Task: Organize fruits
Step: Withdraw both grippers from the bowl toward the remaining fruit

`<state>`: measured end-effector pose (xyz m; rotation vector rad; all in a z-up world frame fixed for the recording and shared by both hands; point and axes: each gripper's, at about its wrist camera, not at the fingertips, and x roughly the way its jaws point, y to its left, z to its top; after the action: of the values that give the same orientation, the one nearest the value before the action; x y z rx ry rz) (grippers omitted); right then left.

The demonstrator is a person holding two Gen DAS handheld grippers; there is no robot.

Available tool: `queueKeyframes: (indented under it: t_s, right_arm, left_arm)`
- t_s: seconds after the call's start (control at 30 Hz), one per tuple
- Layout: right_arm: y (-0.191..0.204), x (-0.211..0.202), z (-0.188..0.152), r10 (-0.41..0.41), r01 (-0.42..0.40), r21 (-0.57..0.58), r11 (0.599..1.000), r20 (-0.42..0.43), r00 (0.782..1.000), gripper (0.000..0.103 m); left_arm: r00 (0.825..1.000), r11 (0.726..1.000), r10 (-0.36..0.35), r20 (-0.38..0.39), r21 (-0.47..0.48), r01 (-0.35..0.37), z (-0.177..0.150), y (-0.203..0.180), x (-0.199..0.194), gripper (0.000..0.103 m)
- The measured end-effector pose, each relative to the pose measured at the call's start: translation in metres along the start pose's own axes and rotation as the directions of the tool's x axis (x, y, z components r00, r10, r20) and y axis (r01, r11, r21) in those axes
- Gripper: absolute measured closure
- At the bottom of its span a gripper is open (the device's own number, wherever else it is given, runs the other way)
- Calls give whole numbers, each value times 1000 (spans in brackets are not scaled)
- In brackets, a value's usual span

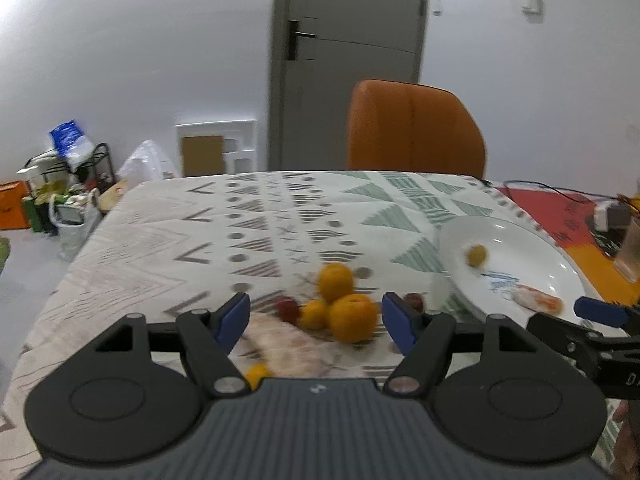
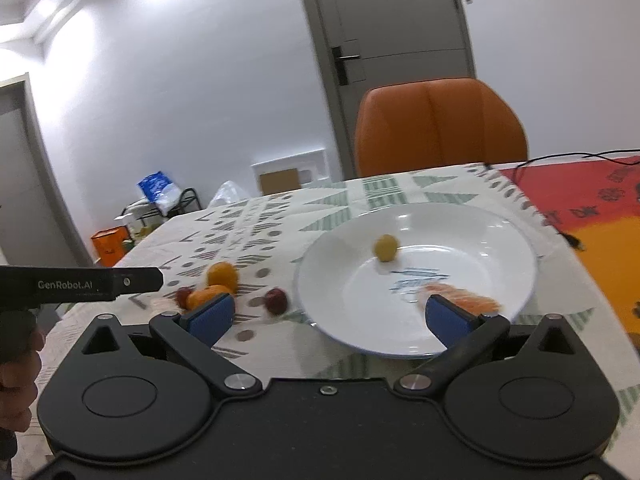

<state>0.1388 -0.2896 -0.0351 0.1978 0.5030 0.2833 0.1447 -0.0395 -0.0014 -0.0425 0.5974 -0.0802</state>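
Observation:
On the patterned tablecloth [image 1: 168, 240] lies a cluster of fruit: two oranges [image 1: 354, 318], a smaller orange fruit [image 1: 314, 314] and a red fruit [image 1: 287, 308]. Another red one [image 1: 414, 300] lies to the right and a small orange one [image 1: 256, 374] sits close under the fingers. My left gripper [image 1: 316, 316] is open just before the cluster, holding nothing. A white plate [image 2: 460, 232] holds a yellow-green fruit [image 2: 386, 248] and a blurred orange piece [image 2: 460, 296]. My right gripper [image 2: 330, 316] is wide open over the plate's near rim and holds nothing.
An orange chair [image 1: 416, 128] stands behind the table, in front of a grey door [image 1: 348, 40]. A red and orange mat [image 2: 592, 216] with a black cable covers the table's right side. A glass [image 1: 632, 248] stands at the far right. Bags and a rack [image 1: 68, 184] clutter the floor at left.

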Motion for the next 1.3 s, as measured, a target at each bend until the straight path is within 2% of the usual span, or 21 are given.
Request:
queueKeyframes:
  t_s: [0.2, 0.47, 0.9, 0.97, 1.03, 1.3]
  right_arm:
    - [19, 12, 2, 48, -48, -10, 999, -25, 999, 0]
    - [44, 26, 6, 105, -108, -47, 993, -56, 993, 0]
    - [84, 49, 6, 219, -232, -93, 968, -128, 967, 0]
    - [91, 57, 3, 231, -247, -90, 965, -158, 960, 3]
    - [97, 64, 2, 249, -269, -95, 958, -179, 952, 11]
    - [113, 83, -1, 291, -320, -87, 943, -243, 925, 19]
  left_arm:
    - [999, 997, 54, -2, -46, -54, -4, 27, -6, 32]
    - [997, 992, 78, -4, -98, -78, -12, 50, -12, 32]
    - [992, 981, 125, -9, -150, -125, -26, 85, -23, 32]
    - [991, 978, 137, -10, -157, -137, -28, 91, -26, 32]
    - [990, 976, 142, -15, -167, -142, -30, 96, -28, 32]
    - [985, 963, 168, -33, -207, -171, -39, 111, -28, 32]
